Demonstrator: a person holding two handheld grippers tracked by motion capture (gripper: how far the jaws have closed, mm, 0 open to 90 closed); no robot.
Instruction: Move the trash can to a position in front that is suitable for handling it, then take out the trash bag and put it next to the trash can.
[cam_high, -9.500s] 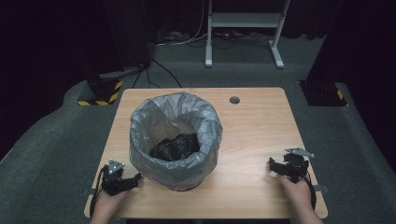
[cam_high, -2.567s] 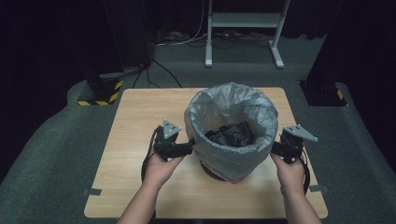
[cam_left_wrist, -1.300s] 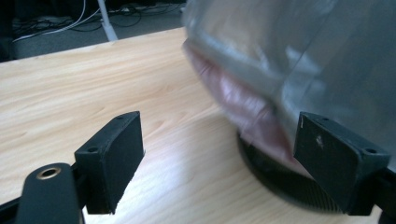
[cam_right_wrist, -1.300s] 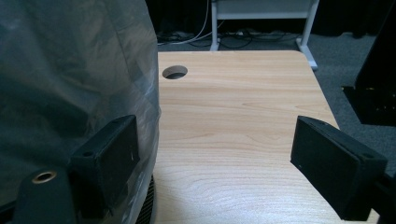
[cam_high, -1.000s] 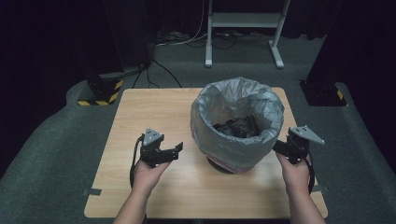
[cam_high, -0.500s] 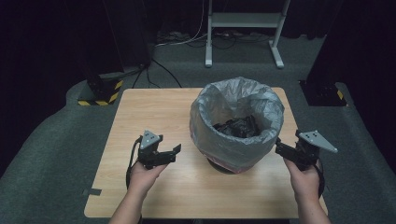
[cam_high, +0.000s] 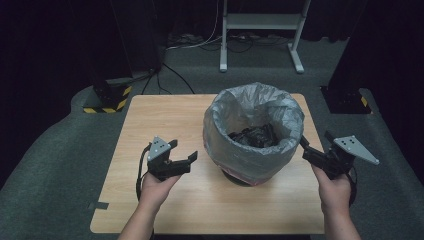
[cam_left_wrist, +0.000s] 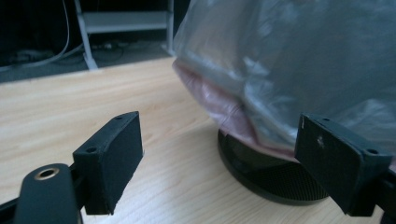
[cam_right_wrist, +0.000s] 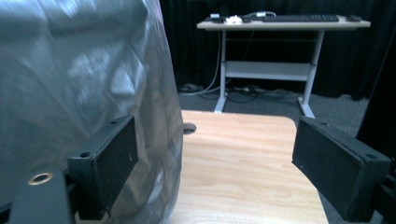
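- Bin: a round waste bin lined with a grey translucent bag stands upright on the right half of the wooden desk, its black base visible beneath the bag's overhang in the left gripper view. Dark crumpled waste lies inside, below the rim.
- Bag: the liner is folded out over the rim and drapes loosely down the bin's wall, so the rim and upper wall are the natural places to take hold of it.
- Left gripper: held low over the desk just left of the bin, jaws spread wide and holding nothing. It points at the bin's lower wall, apart from it, which suggests a hand standing off rather than gripping.
- Right gripper: held at the bin's right side, near the desk's right edge, jaws likewise wide apart and empty. In the right gripper view its left jaw sits close against the bag; actual contact cannot be told.
- Arrangement: the two grippers flank the bin on opposite sides, a posture suited to steadying or shifting it from both sides.
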